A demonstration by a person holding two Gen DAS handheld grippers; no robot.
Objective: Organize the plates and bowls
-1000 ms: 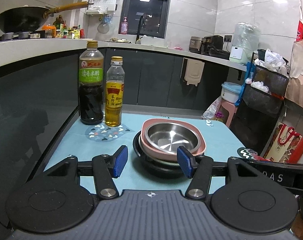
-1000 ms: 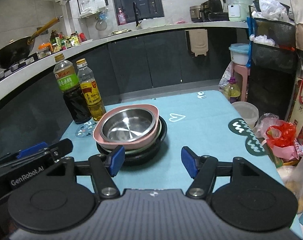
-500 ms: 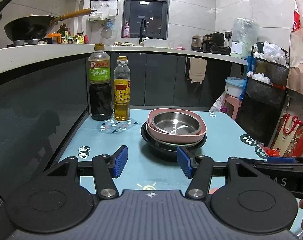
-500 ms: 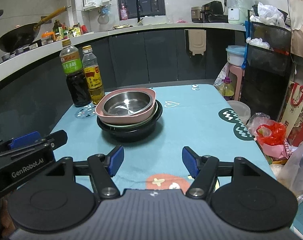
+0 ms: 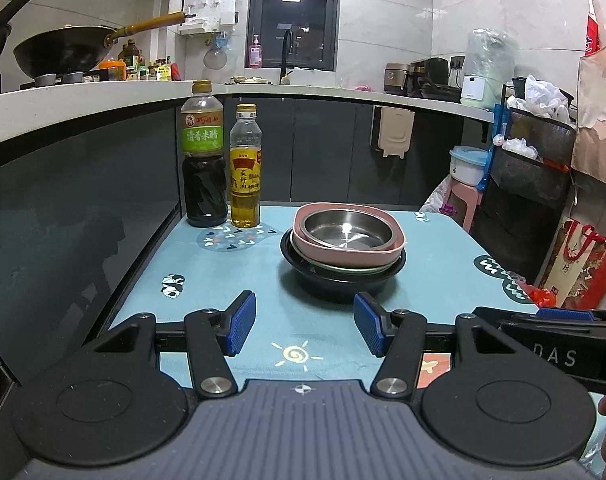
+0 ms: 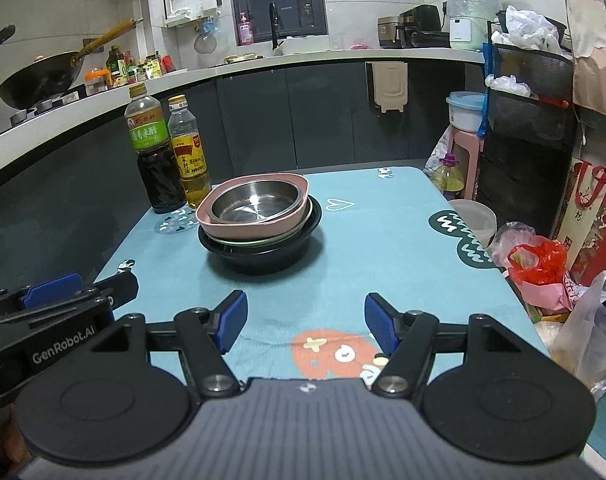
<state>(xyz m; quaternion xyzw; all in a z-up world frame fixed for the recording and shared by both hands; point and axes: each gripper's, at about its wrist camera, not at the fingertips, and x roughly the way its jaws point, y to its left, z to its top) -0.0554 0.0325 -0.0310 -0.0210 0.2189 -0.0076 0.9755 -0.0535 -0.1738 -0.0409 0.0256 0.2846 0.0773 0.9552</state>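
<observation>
A stack of dishes stands on the blue tablecloth: a steel bowl (image 5: 349,229) inside a pink square bowl (image 5: 343,254), over a pale green plate, all in a black bowl (image 5: 339,282). The stack also shows in the right wrist view, with the steel bowl (image 6: 253,204), pink bowl (image 6: 239,230) and black bowl (image 6: 263,258). My left gripper (image 5: 305,328) is open and empty, short of the stack. My right gripper (image 6: 305,322) is open and empty, farther back, to the stack's right.
A dark vinegar bottle (image 5: 203,164) and an oil bottle (image 5: 245,176) stand left of the stack by a dark glass panel. Plastic bags (image 6: 543,272) and a white cup (image 6: 473,220) lie off the table's right edge. A black shelf rack (image 5: 531,184) stands at right.
Both grippers have drawn back from the stack toward the table's near edge; the stack looks smaller and farther. Both stayed open. The dishes have not moved.
</observation>
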